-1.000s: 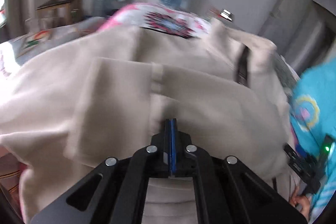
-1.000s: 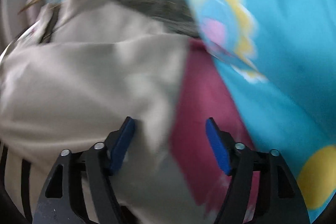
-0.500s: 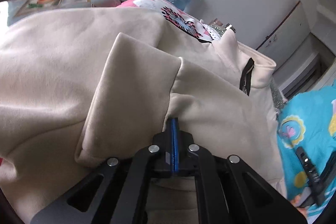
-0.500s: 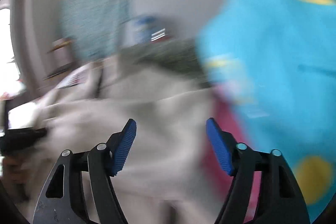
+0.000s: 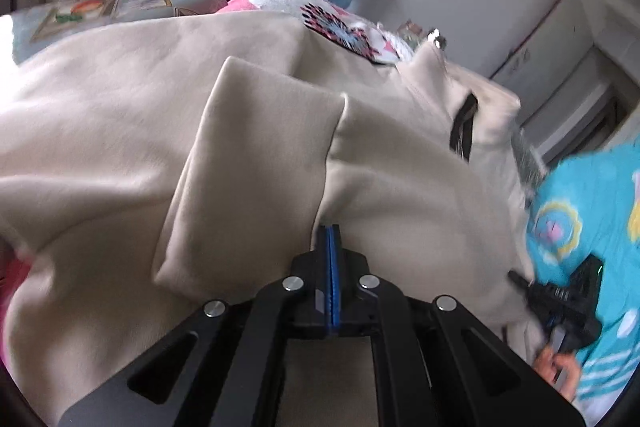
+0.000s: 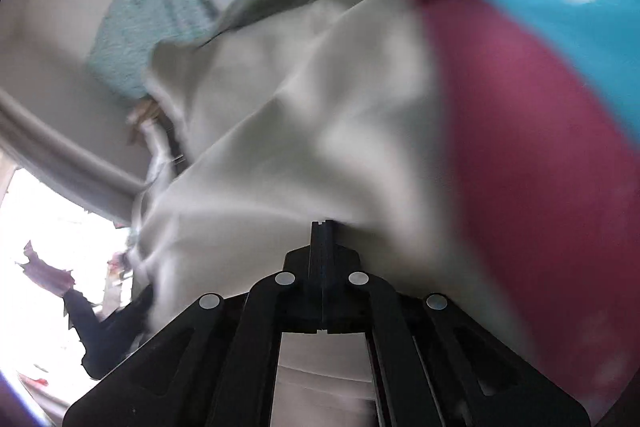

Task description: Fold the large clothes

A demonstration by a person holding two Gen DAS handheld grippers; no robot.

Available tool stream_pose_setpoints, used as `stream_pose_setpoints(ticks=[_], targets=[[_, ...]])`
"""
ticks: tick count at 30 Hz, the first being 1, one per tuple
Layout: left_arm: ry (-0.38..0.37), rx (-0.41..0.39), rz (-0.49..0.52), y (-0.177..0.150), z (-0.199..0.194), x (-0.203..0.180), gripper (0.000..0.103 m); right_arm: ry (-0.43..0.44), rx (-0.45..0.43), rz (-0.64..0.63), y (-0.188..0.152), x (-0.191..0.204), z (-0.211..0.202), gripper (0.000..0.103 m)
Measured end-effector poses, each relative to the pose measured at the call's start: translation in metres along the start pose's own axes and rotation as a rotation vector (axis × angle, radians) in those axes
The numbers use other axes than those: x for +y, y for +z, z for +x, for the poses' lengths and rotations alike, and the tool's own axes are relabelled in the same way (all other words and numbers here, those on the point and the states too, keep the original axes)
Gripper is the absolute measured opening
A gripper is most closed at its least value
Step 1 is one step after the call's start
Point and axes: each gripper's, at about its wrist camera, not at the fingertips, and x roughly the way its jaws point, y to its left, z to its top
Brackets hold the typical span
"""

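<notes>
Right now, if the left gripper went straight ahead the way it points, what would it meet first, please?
The left gripper is shut on the beige sweatshirt, so it would push straight into that cloth, probably the folded sleeve just ahead.

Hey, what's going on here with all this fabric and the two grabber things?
A person is folding a large cream fleece sweatshirt spread over a bed, with a handheld gripper in each hand. The left gripper is shut on a fold of it near the middle. The right gripper is shut on its edge, beside a magenta cloth and a turquoise patterned blanket. The right view is blurred.
</notes>
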Motion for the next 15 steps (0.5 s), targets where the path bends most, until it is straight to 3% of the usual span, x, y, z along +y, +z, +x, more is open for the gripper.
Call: stream_pose_setpoints(ticks=[1, 3, 4, 6, 8, 9, 12, 15], targets=[[0.023, 0.005, 0.028, -0.004, -0.005, -0.006, 0.003, -0.006, 0.014, -0.02, -0.001, 0.0, -0.002, 0.0], [0.077, -0.006, 0.112, -0.019, -0.027, -0.023, 0.003, -0.096, -0.025, -0.081, -0.016, 0.02, -0.022, 0.0], [0.098, -0.019, 0.136, -0.027, -0.036, -0.027, 0.012, -0.096, -0.032, -0.115, -0.023, 0.029, -0.027, 0.007], [0.152, -0.03, 0.187, -0.048, -0.052, -0.035, 0.022, -0.032, -0.018, -0.224, -0.05, 0.057, -0.04, 0.011], [0.193, -0.019, 0.254, -0.078, -0.068, -0.047, 0.025, 0.022, 0.019, -0.31, -0.079, 0.085, -0.046, 0.015], [0.227, 0.0, 0.286, -0.094, -0.073, -0.051, 0.026, 0.053, 0.063, -0.343, -0.094, 0.099, -0.045, 0.021], [0.299, 0.005, 0.334, -0.128, -0.076, -0.057, 0.043, 0.085, 0.21, -0.396, -0.149, 0.133, -0.031, 0.025], [0.348, -0.007, 0.374, -0.136, -0.067, -0.059, 0.046, 0.05, 0.164, -0.435, -0.162, 0.139, -0.03, 0.032]])
